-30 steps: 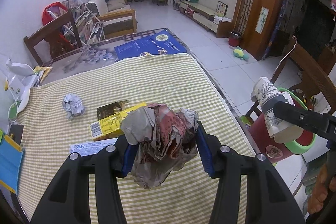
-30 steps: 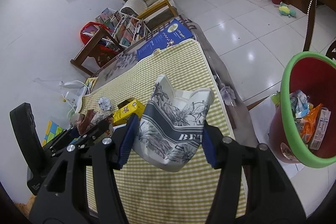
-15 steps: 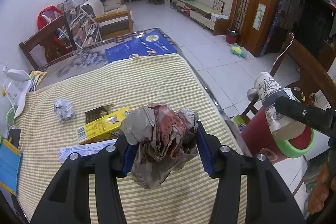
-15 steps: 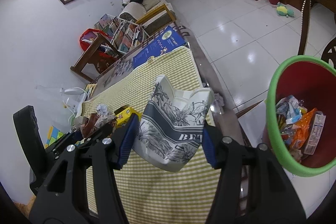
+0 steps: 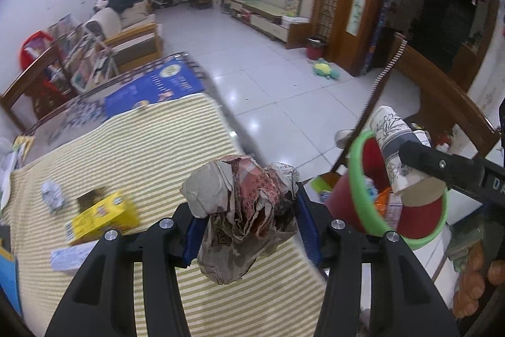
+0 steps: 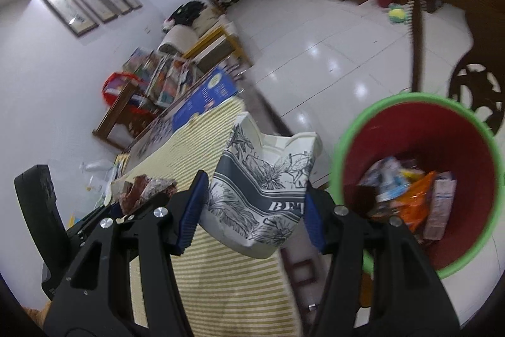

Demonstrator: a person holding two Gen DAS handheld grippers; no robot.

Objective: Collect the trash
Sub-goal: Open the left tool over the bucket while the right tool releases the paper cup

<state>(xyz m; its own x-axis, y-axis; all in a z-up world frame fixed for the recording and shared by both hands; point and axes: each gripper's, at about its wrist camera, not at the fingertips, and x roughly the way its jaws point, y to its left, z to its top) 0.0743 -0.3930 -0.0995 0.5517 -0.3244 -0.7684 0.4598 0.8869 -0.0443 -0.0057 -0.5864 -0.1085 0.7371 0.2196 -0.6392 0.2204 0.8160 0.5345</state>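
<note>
— Blurred stripes are all we get of the yellow-green cloth [image 5: 151,147] on the bench, and the print on the yellow carton [image 5: 101,218] lying there cannot be read. What else is hard to make out for us?

— The small crumpled paper [image 5: 52,198] near the carton is smeared, and the pale flat packet [image 5: 68,255] is half hidden behind our left gripper's arm. In the right wrist view only the letters "BET" show on the cup; the rest is covered by a pad. The trash already inside the bin is a jumble: orange wrapper, pale packets, nothing we can name further.

— And the room?

— White tiled floor [image 5: 268,78], a wooden sofa by the wall, framed pictures above, a television on the far wall, a blue poster [image 5: 157,86] on the bench's far end. A dark wooden chair [image 6: 473,21] stands behind the bin.

— Where are our things?

— Our left gripper [image 5: 244,226] is clamped on a crumpled paper wad [image 5: 243,207], brown and reddish, over the bench's edge, the bin just to its right. Our right gripper [image 6: 255,204] squeezes a flattened paper cup [image 6: 268,182] with a floral print; in the left wrist view that cup hangs over the green-rimmed red trash bin [image 6: 344,153], while the right wrist view shows it left of the bin's mouth.
</note>
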